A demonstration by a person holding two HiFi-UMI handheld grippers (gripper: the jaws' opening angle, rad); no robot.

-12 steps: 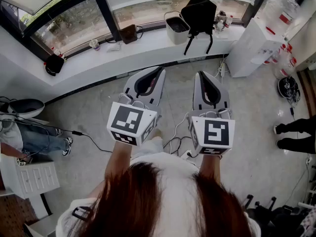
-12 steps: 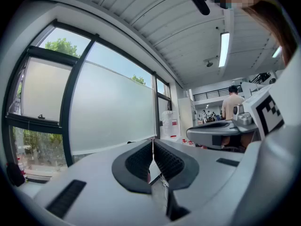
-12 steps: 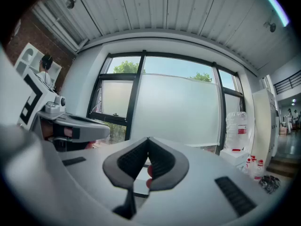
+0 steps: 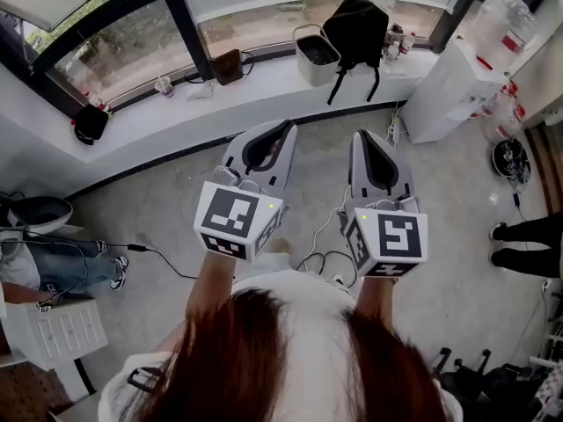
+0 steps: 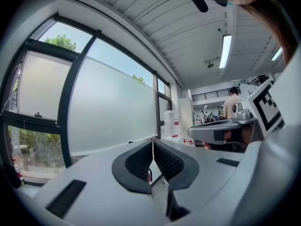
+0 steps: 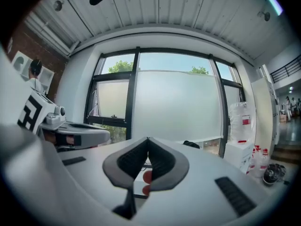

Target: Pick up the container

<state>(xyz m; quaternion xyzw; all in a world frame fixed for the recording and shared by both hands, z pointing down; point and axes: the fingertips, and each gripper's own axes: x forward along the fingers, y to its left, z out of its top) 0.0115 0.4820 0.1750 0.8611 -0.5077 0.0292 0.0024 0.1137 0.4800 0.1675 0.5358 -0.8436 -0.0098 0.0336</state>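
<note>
Both grippers are held level, side by side above the floor, pointing at a window sill. My left gripper [image 4: 287, 127] is shut with nothing between its pads, as the left gripper view [image 5: 152, 142] confirms. My right gripper [image 4: 360, 135] is also shut and empty, its ribbed pads meeting [image 6: 147, 139]. A white bin-like container [image 4: 315, 53] stands on the sill ahead, well beyond both tips. A black backpack [image 4: 356, 26] leans beside it on the right.
On the sill there are also a brown bag [image 4: 229, 63], a cup [image 4: 164, 83] and a black cap [image 4: 89, 123]. A white cabinet [image 4: 450, 84] with a water jug [image 6: 241, 120] stands at the right. Cables [image 4: 321, 251] lie on the floor. One person sits left [image 4: 66, 260]; another's legs [image 4: 528, 244] show right.
Almost nothing. The scene has shifted slightly in the head view, and both grippers stay shut, side by side.
</note>
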